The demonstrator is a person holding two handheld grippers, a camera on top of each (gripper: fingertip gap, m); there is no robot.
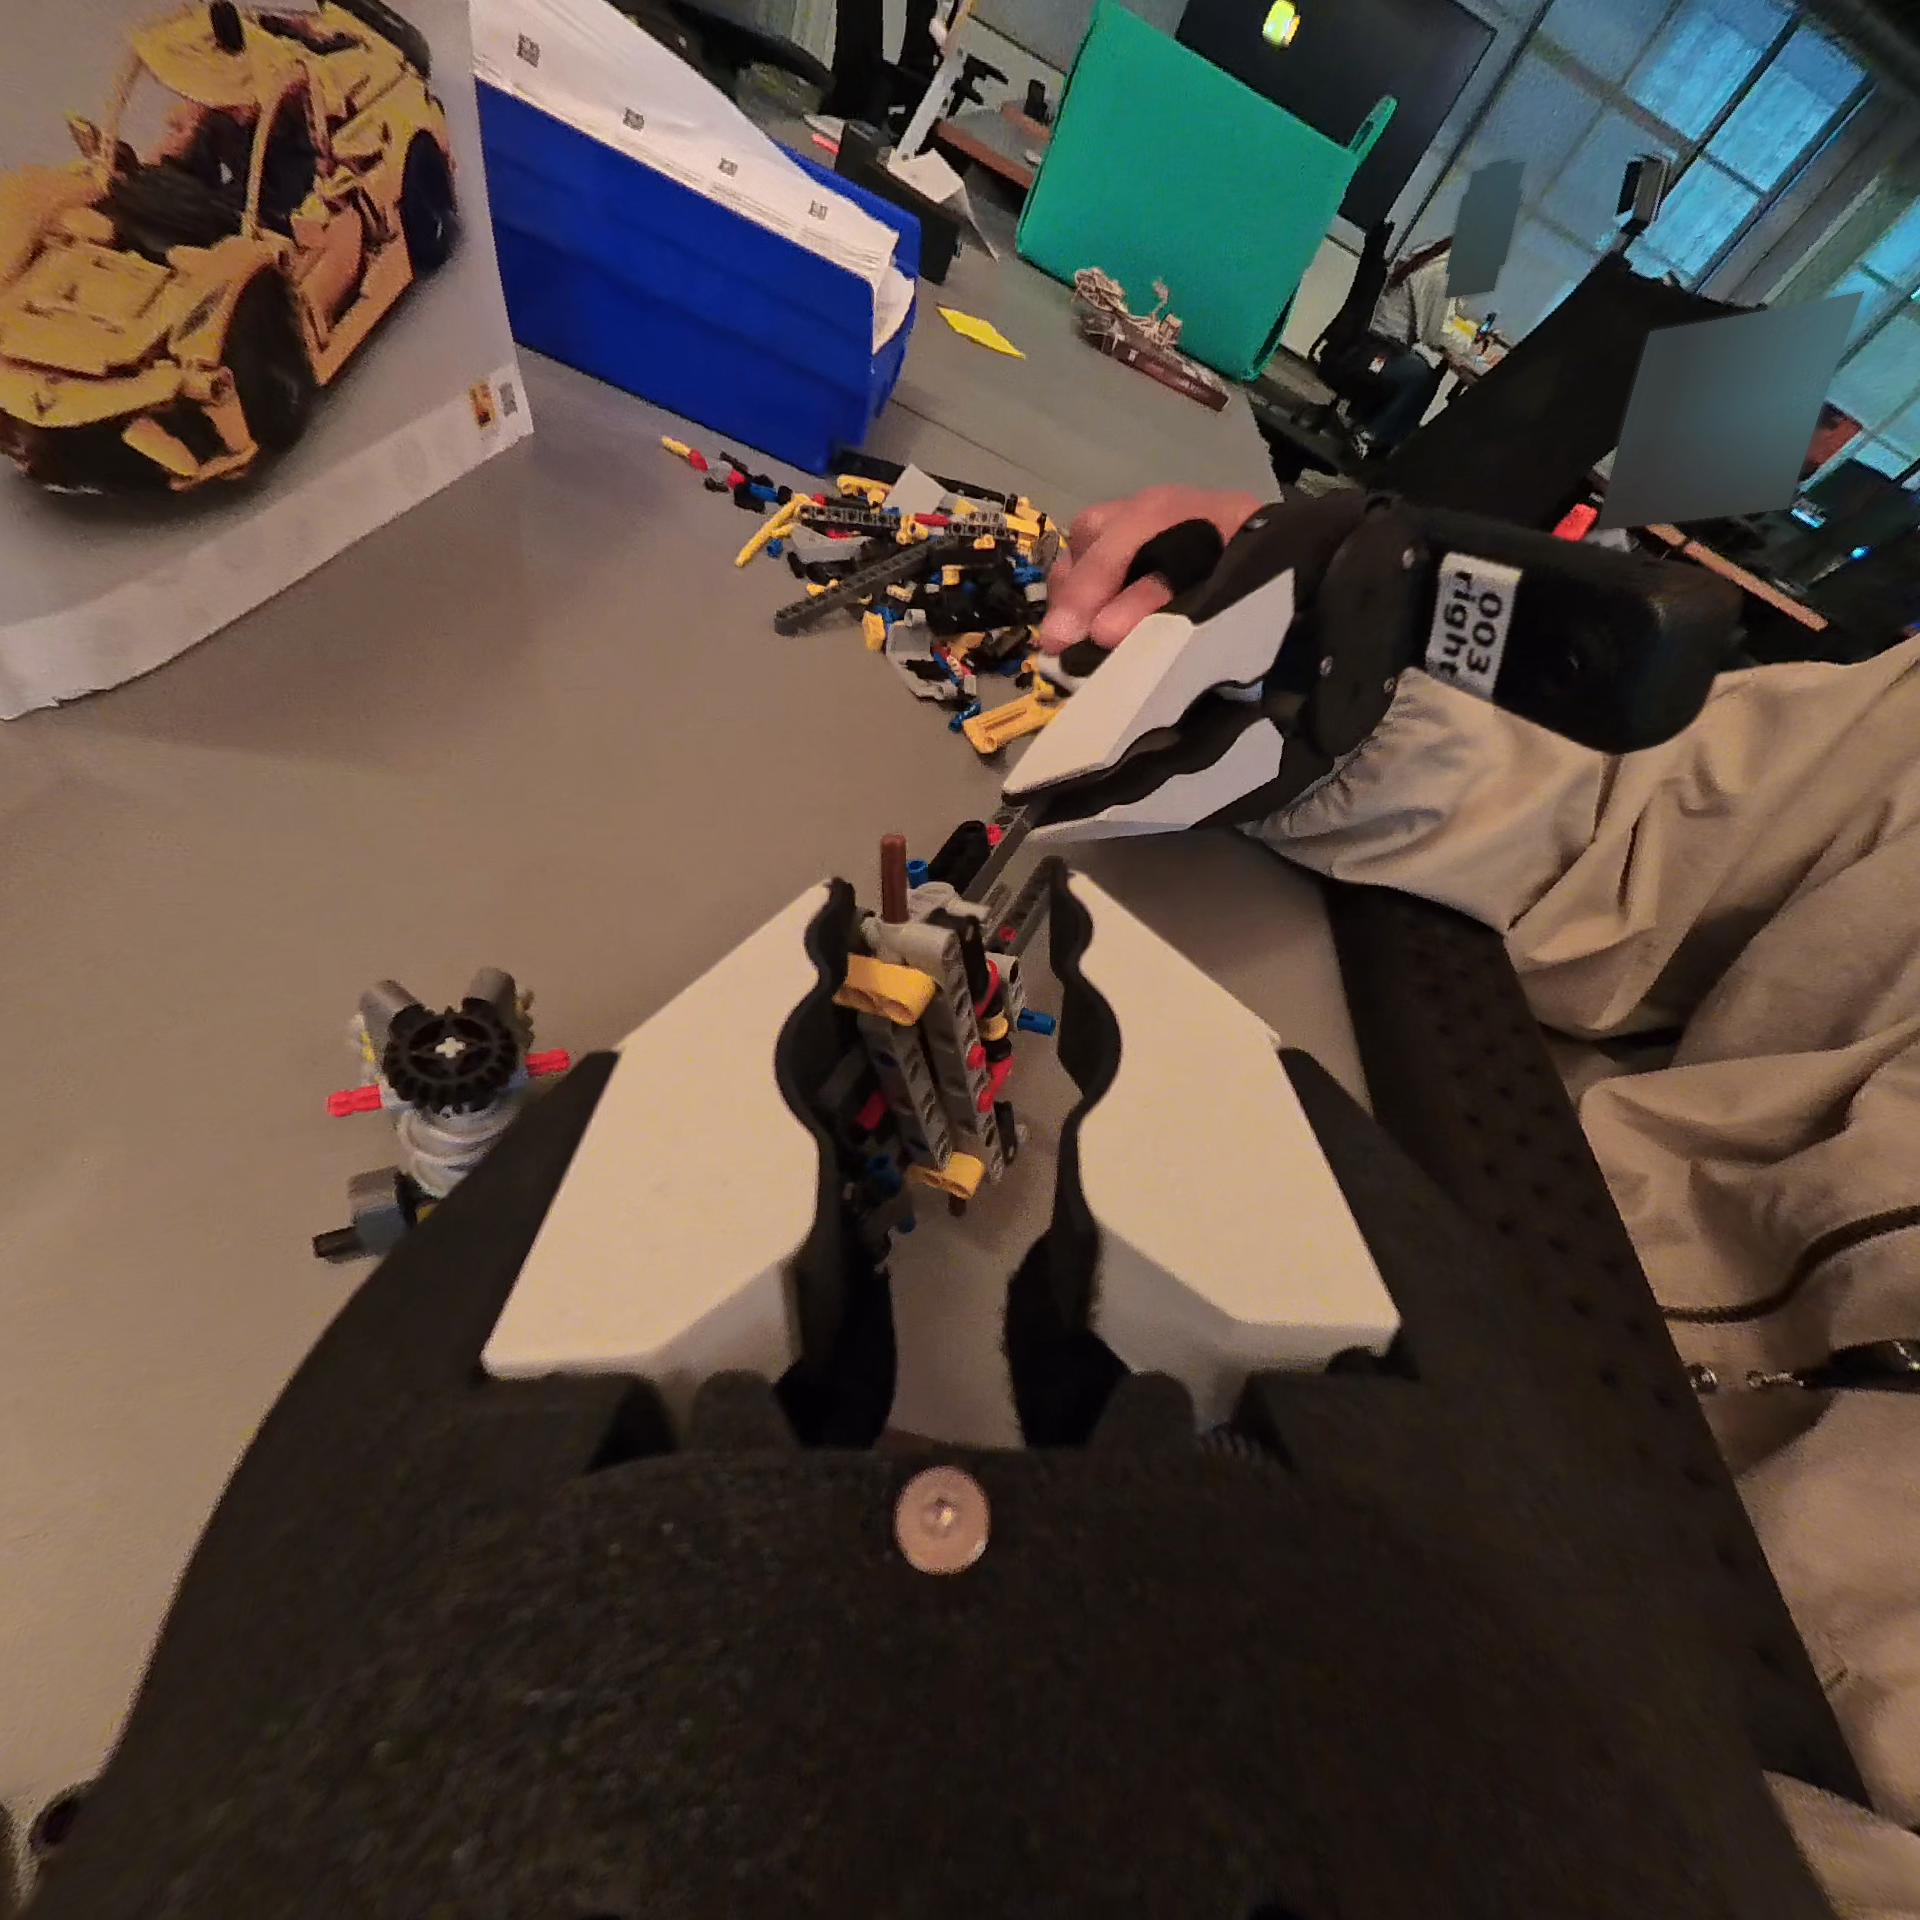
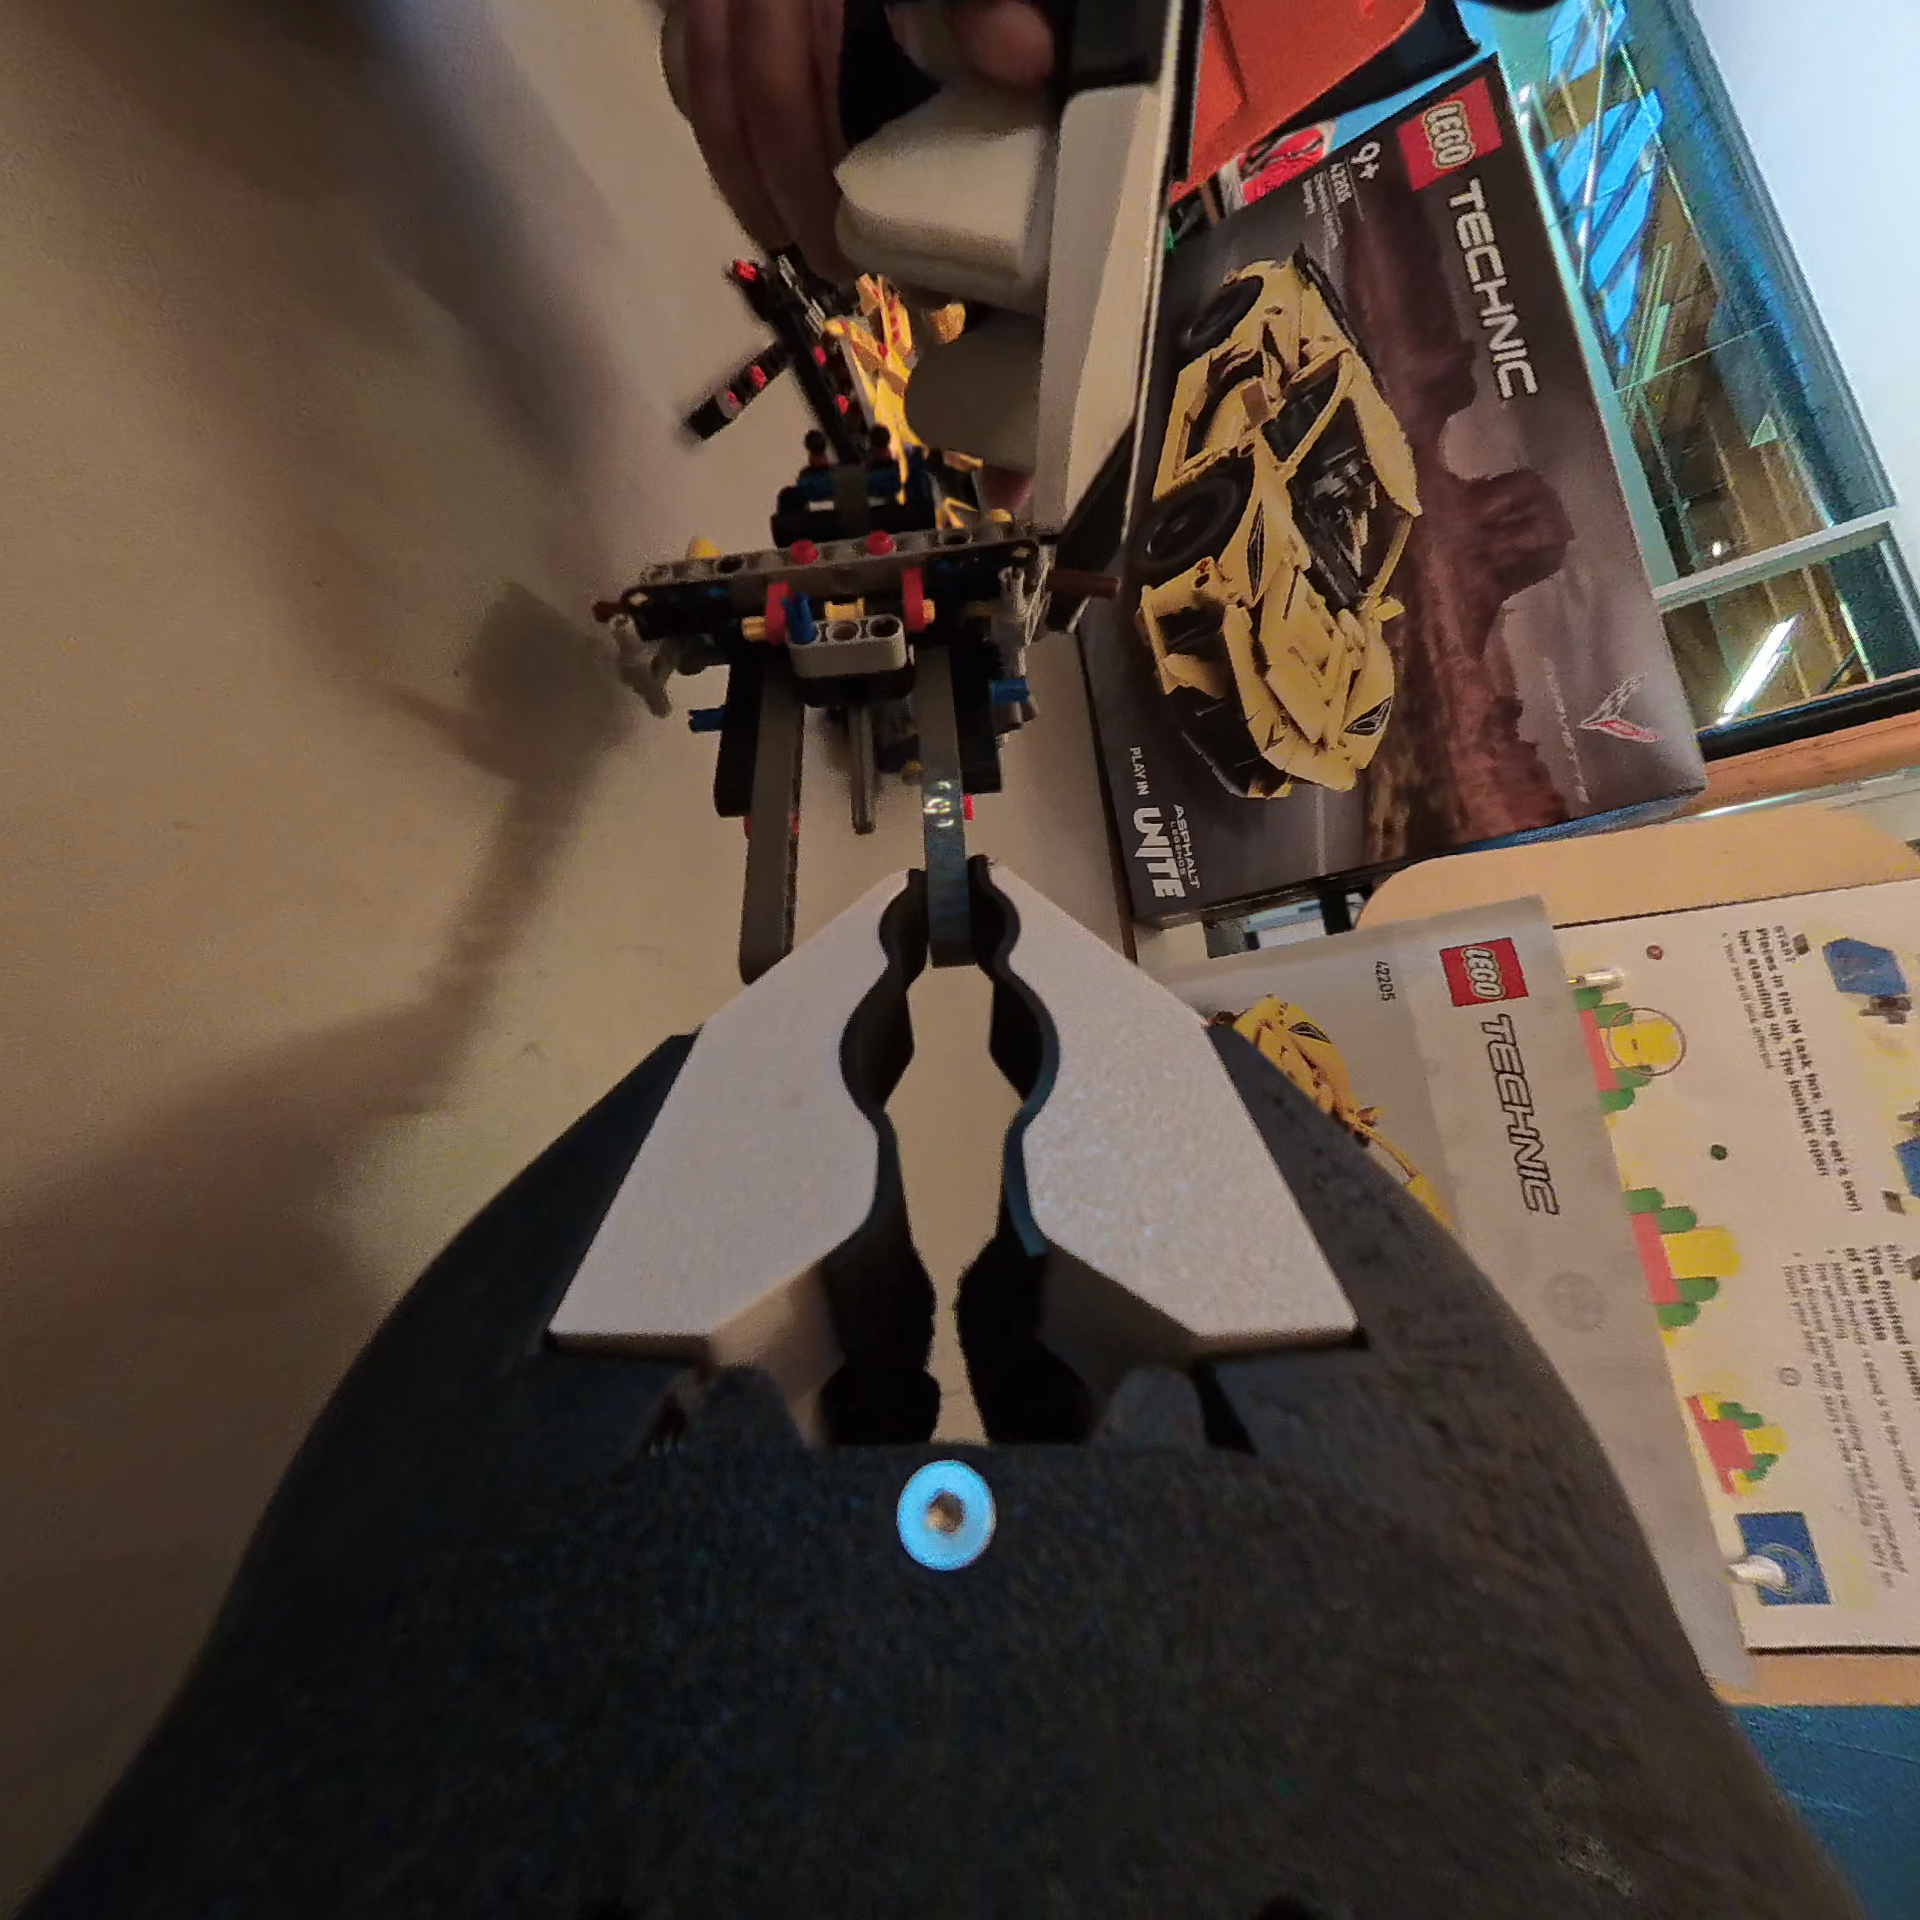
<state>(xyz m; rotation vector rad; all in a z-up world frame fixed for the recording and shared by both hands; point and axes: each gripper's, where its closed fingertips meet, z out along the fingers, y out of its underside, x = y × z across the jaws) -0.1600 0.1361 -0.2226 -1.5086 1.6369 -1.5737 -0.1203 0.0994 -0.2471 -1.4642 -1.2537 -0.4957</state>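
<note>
A: Left wrist view?
B: The left gripper (image 1: pixel 940 1039) is clenched round the brick frame (image 1: pixel 930 1049), held above the grey table (image 1: pixel 520 748). The right gripper (image 1: pixel 1023 805) pinches a beam at its far end. It looks light and stiff, but pinned joints could pop; best held by the beams. The blue bin (image 1: pixel 675 301) holds papers.

A: Right wrist view?
B: The right gripper (image 2: pixel 948 914) nips one grey beam (image 2: pixel 943 831) of the frame (image 2: pixel 852 613); the left gripper (image 2: pixel 997 312) clamps the far side. A box (image 2: pixel 1455 582) stands closed; contents unseen.

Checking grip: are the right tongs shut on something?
Shut: the right tongs pinch a grey beam of the brick assembly.
</note>
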